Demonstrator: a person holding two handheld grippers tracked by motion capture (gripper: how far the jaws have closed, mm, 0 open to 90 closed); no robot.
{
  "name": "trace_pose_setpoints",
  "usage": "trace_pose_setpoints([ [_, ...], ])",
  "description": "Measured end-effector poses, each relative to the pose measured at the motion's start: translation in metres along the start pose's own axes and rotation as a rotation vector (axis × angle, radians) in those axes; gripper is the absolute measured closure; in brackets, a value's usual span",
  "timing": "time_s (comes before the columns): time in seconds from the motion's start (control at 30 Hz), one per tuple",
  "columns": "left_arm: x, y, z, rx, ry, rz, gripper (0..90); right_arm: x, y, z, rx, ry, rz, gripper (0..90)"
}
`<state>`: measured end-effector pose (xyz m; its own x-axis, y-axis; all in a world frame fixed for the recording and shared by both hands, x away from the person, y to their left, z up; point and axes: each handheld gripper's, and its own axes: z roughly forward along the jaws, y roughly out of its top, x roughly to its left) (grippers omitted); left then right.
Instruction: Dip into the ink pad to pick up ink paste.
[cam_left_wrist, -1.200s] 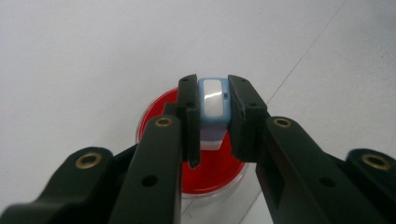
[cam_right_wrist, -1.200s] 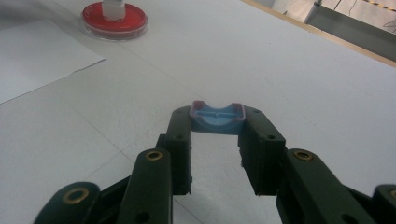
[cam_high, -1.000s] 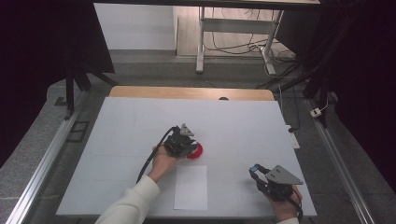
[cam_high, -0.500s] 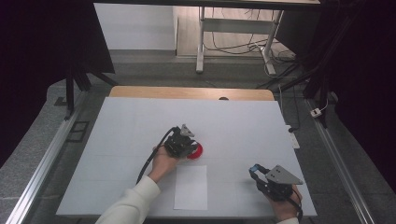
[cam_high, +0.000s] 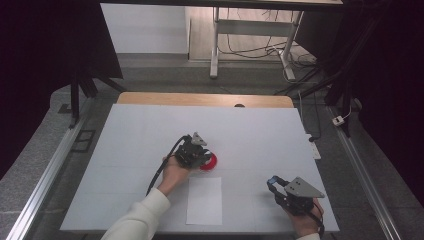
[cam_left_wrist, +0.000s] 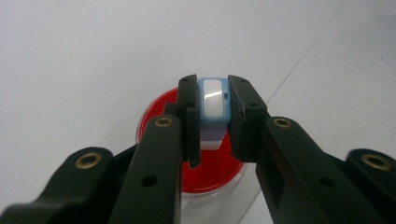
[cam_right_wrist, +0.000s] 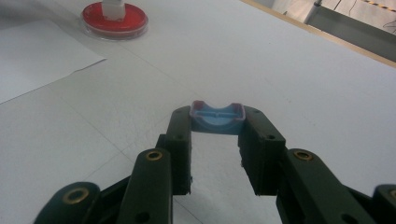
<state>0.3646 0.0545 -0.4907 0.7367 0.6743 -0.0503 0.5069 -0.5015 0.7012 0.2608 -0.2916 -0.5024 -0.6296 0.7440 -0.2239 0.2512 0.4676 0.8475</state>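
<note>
A: Left tool (cam_left_wrist: 211, 114)?
B: Clamped on a small white-and-blue plastic block (cam_left_wrist: 213, 103), upright, directly over the round red shallow dish (cam_left_wrist: 187, 154) on the white bench (cam_left_wrist: 84, 56).
A: Right tool (cam_right_wrist: 217, 123)?
B: Grips a blue plastic cap piece (cam_right_wrist: 217, 119) at its tips; dish lies far ahead-left. Left is nearer.

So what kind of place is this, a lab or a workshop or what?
Probably a lab or recording bench. A white table stands under a fixed camera, with metal rails along its sides and loose cables on the floor behind. A red dish sits under the left gripper.
</note>
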Motion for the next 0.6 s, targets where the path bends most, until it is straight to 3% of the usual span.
trace_pose_setpoints([
  [0.27,0.000,0.001,-0.003,-0.021,-0.003,-0.001,75.7,-0.001,0.000,-0.001,-0.001,-0.003,0.001,65.1],
  [0.6,0.001,0.002,-0.020,-0.070,-0.017,-0.002,75.7,-0.001,0.000,-0.001,0.000,-0.002,-0.001,65.1],
])
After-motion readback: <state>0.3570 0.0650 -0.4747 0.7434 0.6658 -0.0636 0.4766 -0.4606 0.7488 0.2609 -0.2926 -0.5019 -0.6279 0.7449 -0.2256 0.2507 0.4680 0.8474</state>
